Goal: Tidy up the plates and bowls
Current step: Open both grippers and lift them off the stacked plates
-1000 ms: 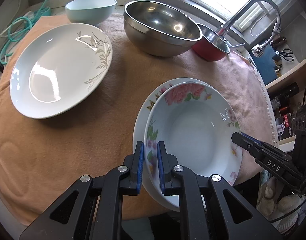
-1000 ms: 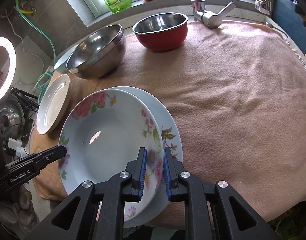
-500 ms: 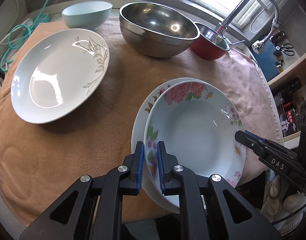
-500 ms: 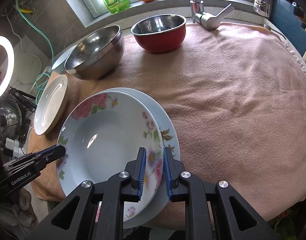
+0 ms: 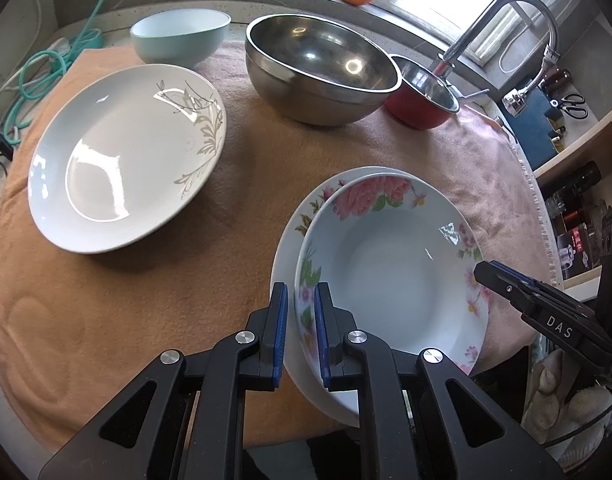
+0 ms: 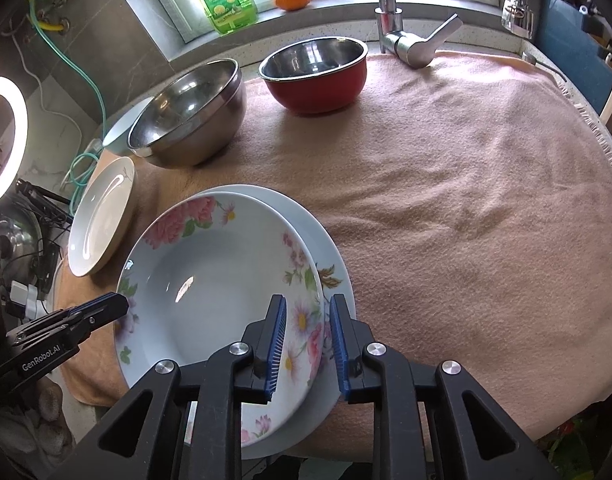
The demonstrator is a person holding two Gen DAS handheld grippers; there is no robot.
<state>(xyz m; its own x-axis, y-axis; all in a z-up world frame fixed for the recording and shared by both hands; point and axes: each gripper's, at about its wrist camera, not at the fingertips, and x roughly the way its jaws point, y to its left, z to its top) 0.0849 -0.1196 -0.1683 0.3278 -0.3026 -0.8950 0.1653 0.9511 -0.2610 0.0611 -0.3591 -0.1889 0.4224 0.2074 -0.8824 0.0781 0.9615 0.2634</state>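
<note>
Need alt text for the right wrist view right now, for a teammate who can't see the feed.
The right gripper straddles the near rim of a floral deep plate, jaws slightly apart, the plate nested on a larger plate on a pink towel. The left gripper is at the plate's far-left rim. Behind stand a steel bowl, red bowl and faucet.
</note>
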